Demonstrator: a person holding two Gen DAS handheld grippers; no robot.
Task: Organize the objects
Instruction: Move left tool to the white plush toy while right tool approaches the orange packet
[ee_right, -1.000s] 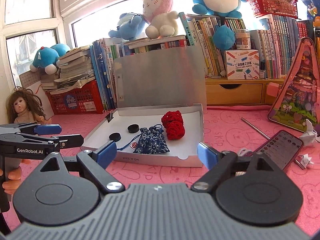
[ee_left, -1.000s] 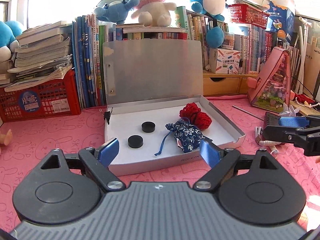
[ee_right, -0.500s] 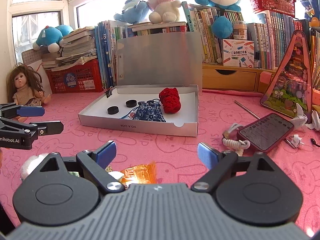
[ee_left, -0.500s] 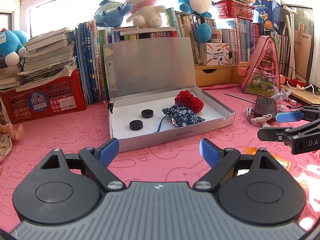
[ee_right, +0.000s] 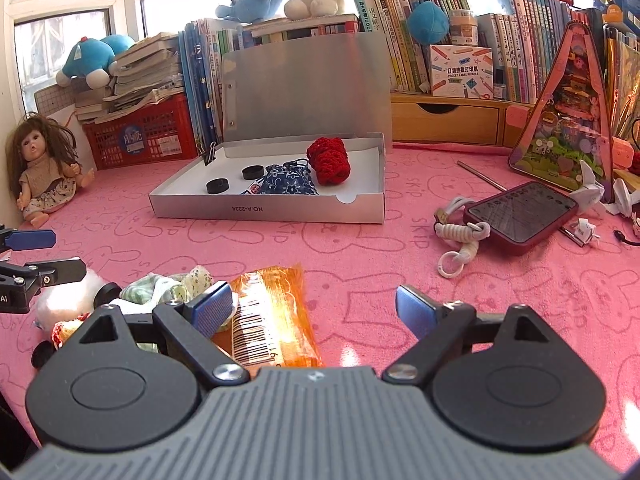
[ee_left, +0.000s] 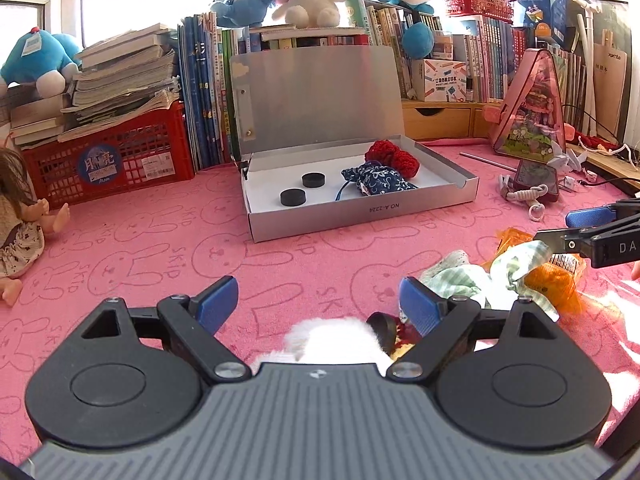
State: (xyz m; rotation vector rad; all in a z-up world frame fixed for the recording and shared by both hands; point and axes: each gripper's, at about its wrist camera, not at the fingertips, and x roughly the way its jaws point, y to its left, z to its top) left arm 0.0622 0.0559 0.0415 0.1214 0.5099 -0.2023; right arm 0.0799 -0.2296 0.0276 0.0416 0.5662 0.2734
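A: Where does the orange packet [ee_right: 272, 312] lie relative to the silver box [ee_right: 268, 210]?

B: On the desk [ee_right: 360, 264], well in front of the box, between the released right tongs [ee_right: 314, 308], nearer their left pad. Its long axis runs toward the box.

A: And the left tongs [ee_left: 316, 304]?

B: Also spread wide, gripping nothing, over a white fluffy toy [ee_left: 332, 340], beside a green cloth [ee_left: 472, 280].

Box front [ee_right: 244, 209]: "NO.A-2224", upside down
Pink cloth [ee_right: 416, 236]: "SKIP"
White carton [ee_right: 460, 72]: "POCKET LABEL PRINTER"
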